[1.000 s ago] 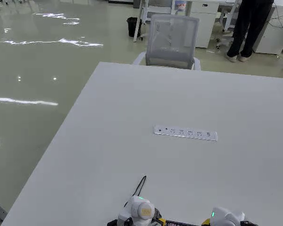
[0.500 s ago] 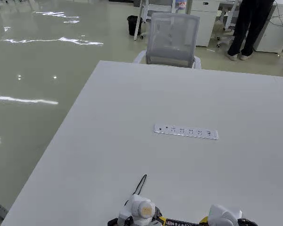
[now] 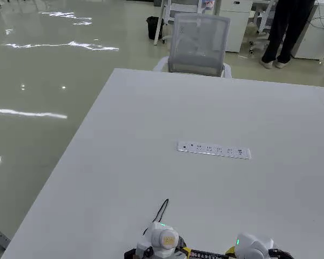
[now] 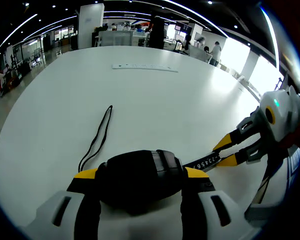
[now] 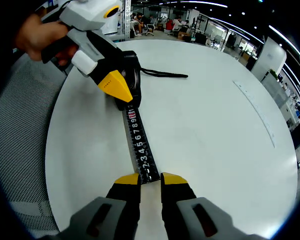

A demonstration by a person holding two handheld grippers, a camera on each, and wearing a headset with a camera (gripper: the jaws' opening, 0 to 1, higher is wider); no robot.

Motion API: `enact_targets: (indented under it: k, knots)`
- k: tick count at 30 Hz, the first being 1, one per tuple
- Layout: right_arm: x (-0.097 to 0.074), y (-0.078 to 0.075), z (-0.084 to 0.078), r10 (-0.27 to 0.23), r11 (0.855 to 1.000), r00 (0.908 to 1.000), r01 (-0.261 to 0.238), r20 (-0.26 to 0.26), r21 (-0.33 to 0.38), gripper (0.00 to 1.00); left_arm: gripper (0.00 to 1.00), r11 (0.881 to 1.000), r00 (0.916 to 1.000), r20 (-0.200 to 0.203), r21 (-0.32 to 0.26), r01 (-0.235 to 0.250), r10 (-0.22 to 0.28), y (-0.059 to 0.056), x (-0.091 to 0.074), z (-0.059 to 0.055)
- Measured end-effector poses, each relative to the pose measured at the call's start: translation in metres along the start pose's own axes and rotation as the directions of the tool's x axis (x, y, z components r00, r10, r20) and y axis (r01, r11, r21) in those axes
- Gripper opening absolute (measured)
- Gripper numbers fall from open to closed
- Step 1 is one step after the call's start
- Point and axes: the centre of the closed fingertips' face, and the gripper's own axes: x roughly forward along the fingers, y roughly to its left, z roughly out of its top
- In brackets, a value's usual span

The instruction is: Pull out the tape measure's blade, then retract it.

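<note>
Left gripper (image 4: 140, 175), right gripper (image 5: 150, 179): white shells, grey jaws, yellow tips. Green light on each shell. Round yellow patch on left shell.

White table (image 3: 124, 135), grey mesh chair (image 3: 198, 40), glossy pale-green floor (image 3: 43, 81)

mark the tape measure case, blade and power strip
tape measure case (image 4: 140, 177), left gripper view, black body's middle
blade (image 5: 138, 142), right gripper view, numbered face midway along
power strip (image 3: 213, 150), head view, centre of its top

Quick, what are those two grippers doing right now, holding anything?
Left gripper: closed on the tape measure's case.
Right gripper: closed on the end of the blade.
</note>
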Motion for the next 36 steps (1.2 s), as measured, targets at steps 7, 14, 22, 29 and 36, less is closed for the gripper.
enact_targets:
  k: [7, 14, 22, 29, 36]
  knots:
    - [0.003, 0.001, 0.005, 0.004, 1.0, 1.0, -0.004, 0.008, 0.0, 0.14, 0.62, 1.0, 1.0, 0.0, -0.001, 0.0, 0.0, 0.0, 0.0, 0.0]
    - [0.006, 0.001, 0.008, 0.009, 1.0, 0.9999, -0.009, 0.008, -0.006, 0.14, 0.62, 1.0, 1.0, 0.001, 0.0, 0.0, 0.0, 0.0, -0.001, 0.001]
    - [0.009, 0.001, 0.012, 0.014, 1.0, 0.9998, -0.014, 0.012, -0.01, 0.14, 0.62, 1.0, 1.0, 0.0, -0.001, 0.001, -0.001, 0.0, 0.001, 0.001]
    - [0.01, 0.003, 0.016, 0.019, 1.0, 0.9998, -0.019, 0.011, -0.013, 0.14, 0.62, 1.0, 1.0, 0.0, -0.001, 0.002, -0.002, 0.0, 0.001, 0.001]
    - [0.012, 0.004, 0.018, 0.023, 1.0, 0.9997, -0.023, 0.009, -0.017, 0.14, 0.62, 1.0, 1.0, -0.001, -0.002, 0.004, -0.004, 0.0, 0.0, 0.001]
